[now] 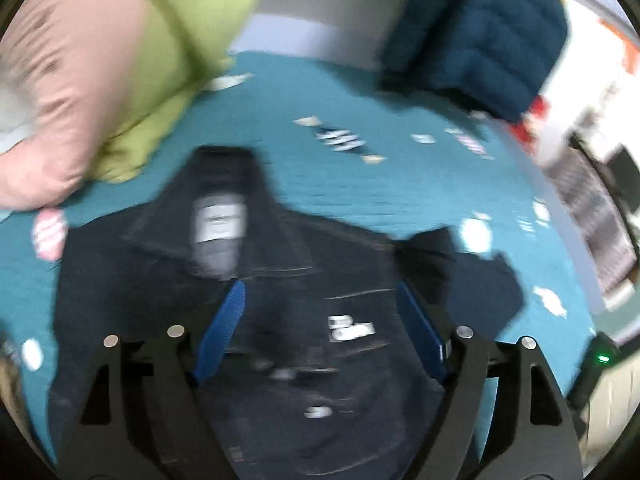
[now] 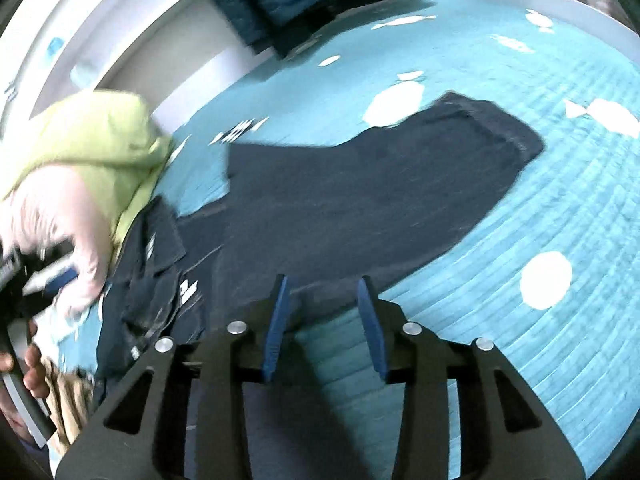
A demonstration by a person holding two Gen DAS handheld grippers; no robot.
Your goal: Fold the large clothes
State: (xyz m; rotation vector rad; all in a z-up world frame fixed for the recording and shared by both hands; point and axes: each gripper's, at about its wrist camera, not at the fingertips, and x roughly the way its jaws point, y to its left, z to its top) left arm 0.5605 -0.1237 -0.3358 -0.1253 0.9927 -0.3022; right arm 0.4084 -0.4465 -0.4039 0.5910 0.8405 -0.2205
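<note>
A large dark navy jacket (image 1: pixel 280 280) lies spread on a teal bedspread (image 1: pixel 360 184), collar and white label (image 1: pixel 220 220) toward the far side. My left gripper (image 1: pixel 320 292) is open and empty, hovering over the jacket's chest. In the right wrist view the jacket's sleeve (image 2: pixel 400 184) stretches out to the right across the bedspread (image 2: pixel 540 208). My right gripper (image 2: pixel 324 284) is open and empty, its blue fingertips (image 2: pixel 280 296) just above the sleeve's near edge. Both views are motion-blurred.
A lime-green and pink pile of clothes (image 1: pixel 120 72) lies at the far left, also in the right wrist view (image 2: pixel 88 152). A folded dark teal quilted garment (image 1: pixel 480 28) sits at the far right. A white bed frame (image 2: pixel 132 40) borders the far side.
</note>
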